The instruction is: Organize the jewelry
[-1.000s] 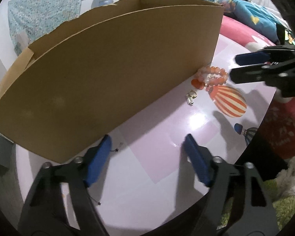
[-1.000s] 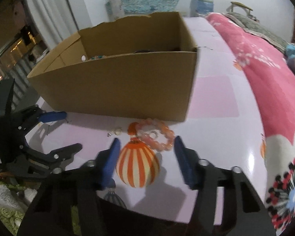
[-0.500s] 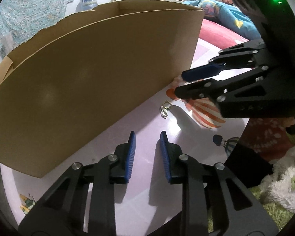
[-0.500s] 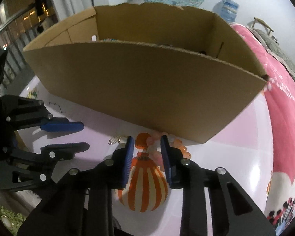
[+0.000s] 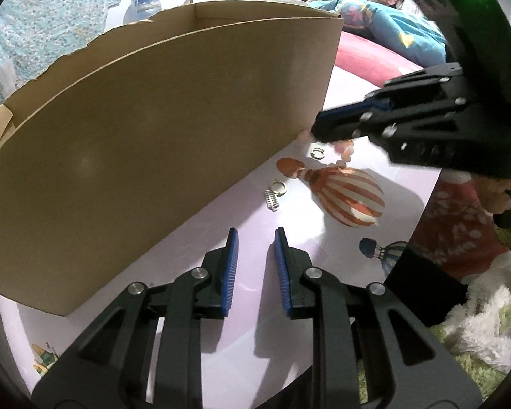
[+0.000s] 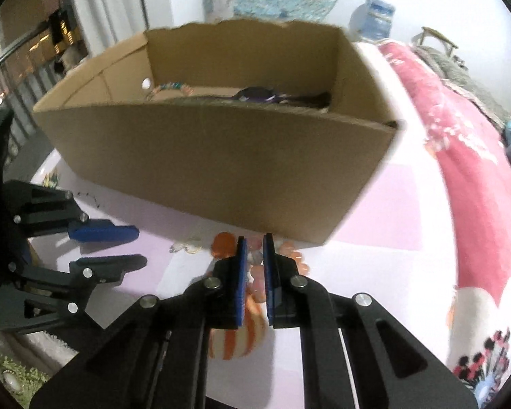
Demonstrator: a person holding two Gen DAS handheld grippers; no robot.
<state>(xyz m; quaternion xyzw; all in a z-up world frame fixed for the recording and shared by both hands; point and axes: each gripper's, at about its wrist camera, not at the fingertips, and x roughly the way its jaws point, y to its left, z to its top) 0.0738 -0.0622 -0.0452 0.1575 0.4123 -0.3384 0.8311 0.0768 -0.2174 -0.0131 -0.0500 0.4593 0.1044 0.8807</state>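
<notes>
While right tongs [image 6: 254,243] close on bead bracelet [image 6: 291,254] beside box edge [image 6: 221,177], left tongs [image 5: 255,238] close, empty.

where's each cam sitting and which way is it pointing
Left wrist: rides the left tool, aimed down over the table at the cardboard box wall, silver earrings ahead; its own jaws are closing with nothing between them; the right tool reaches in from the right.
Right wrist: rides the right tool, looking over the box rim; jaws closing around the peach bead bracelet; the left tool shows at left.
Shared: box, bracelet, balloon print, each other's tool.
</notes>
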